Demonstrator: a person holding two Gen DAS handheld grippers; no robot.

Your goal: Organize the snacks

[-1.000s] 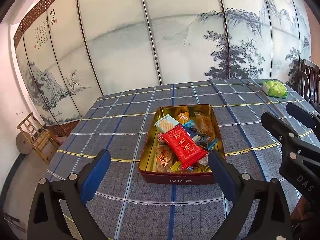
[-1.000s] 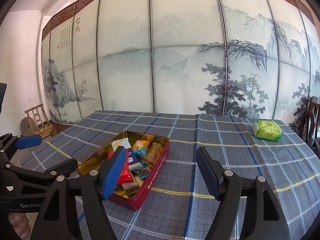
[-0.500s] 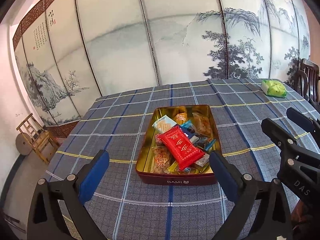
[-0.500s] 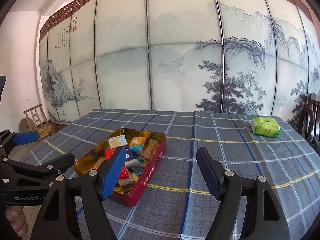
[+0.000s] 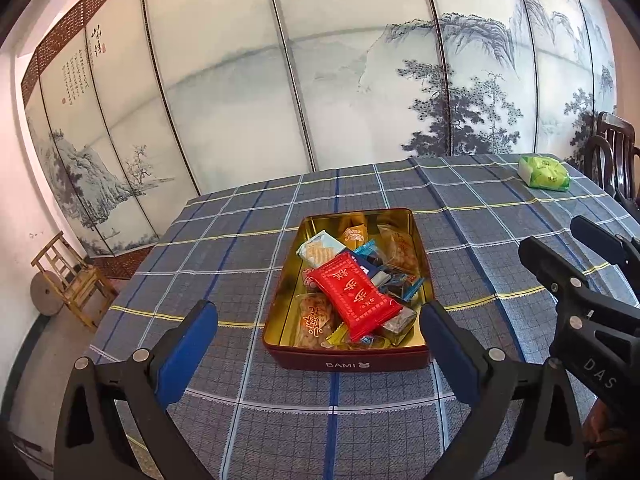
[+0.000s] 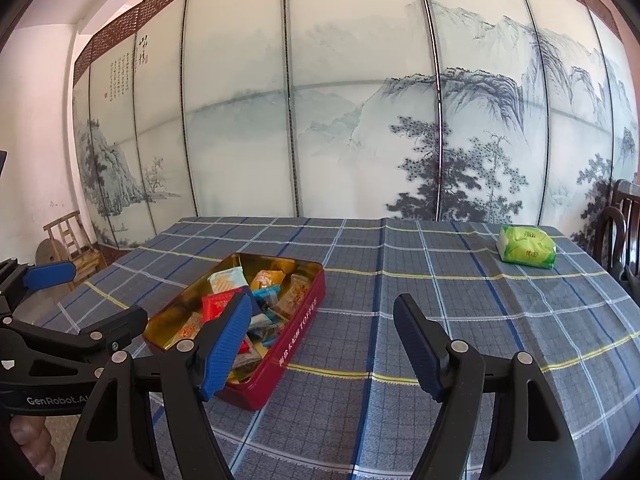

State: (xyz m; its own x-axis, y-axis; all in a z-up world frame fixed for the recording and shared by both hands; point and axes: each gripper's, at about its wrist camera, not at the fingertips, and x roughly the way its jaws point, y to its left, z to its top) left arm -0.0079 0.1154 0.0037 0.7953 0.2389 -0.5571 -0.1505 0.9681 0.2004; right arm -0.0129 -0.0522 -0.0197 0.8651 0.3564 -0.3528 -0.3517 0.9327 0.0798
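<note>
Left gripper [image 5: 318, 336] wide open, empty, above table [image 5: 240, 248] near edge. Right gripper [image 6: 322, 336] likewise open, empty. Snack tin [image 5: 348, 360] near table's near edge, red packet [image 5: 354, 294] on top. Green pack [image 6: 526, 248] at far right corner.

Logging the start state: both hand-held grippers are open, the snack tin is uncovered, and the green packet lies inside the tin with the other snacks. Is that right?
Not quite. The green packet lies on the tablecloth far from the tin, not inside it, as the right wrist view shows. The rest holds: the left hand-held gripper and right hand-held gripper are open, and the tin is uncovered.
</note>
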